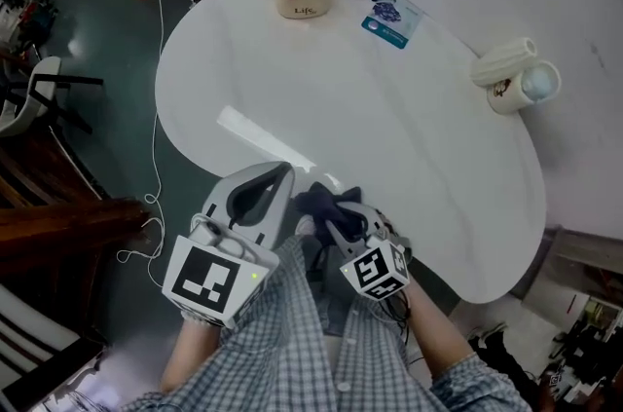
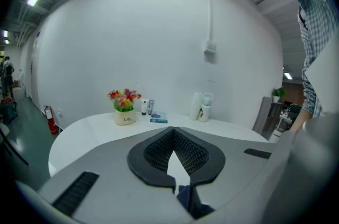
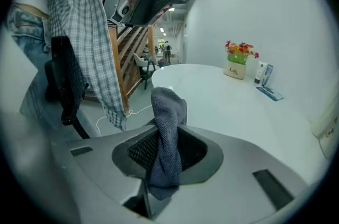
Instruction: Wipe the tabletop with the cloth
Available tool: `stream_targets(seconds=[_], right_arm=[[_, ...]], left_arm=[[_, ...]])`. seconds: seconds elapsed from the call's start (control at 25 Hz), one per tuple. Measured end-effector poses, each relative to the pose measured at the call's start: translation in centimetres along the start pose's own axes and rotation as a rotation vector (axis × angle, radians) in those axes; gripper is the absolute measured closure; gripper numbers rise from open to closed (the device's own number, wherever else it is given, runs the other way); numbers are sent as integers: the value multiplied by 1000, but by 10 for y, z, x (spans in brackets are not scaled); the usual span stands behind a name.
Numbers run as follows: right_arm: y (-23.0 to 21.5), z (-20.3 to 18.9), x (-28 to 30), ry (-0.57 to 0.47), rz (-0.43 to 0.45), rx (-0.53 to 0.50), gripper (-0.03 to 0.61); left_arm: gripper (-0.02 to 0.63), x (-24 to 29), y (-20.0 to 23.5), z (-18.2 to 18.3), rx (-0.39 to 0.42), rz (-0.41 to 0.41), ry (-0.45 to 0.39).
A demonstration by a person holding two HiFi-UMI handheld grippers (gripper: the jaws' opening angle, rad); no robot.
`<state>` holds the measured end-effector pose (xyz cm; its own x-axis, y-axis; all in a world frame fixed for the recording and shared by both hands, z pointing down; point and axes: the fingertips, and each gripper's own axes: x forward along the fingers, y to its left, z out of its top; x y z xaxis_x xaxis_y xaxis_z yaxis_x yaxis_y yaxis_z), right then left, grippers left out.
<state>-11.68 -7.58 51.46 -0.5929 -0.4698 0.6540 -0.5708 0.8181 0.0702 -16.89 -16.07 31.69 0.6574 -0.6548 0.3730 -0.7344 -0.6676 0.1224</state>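
A: From where does the head view look?
B: From above the near edge of the bench point(image 1: 409, 137), steeply down. The left hand-held gripper point(image 1: 275, 172) and the right hand-held gripper point(image 1: 341, 206) sit close below it.
A: And the gripper views?
B: Each looks low along its own jaws, across the bench. The left faces the wall point(image 2: 159, 48) squarely; the right has the wall on its right. All three views share the flower pot point(image 1: 302, 3) at the far side.
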Motion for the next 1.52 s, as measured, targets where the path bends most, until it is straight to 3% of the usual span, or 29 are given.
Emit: stream_targets(seconds=[0.28, 0.56, 1.04, 1.2, 1.36, 1.52], right_arm=[[-9, -43, -44, 58, -190, 190, 491], [-16, -92, -93, 103, -312, 380, 491], [-19, -166, -176, 165, -466, 664, 491], [-27, -181, -206, 136, -541, 777, 491], [-48, -175, -227, 81, -599, 794, 491], [-77, -144, -243, -13, -643, 741, 491]], left_arm=[[609, 23, -26, 6, 26, -137, -7], [609, 52, -65, 14, 54, -245, 7], [609, 81, -109, 32, 101, -290, -7], [609, 86, -118, 39, 113, -294, -21], [609, 90, -128, 43, 120, -292, -32], [609, 92, -135, 50, 129, -285, -46]])
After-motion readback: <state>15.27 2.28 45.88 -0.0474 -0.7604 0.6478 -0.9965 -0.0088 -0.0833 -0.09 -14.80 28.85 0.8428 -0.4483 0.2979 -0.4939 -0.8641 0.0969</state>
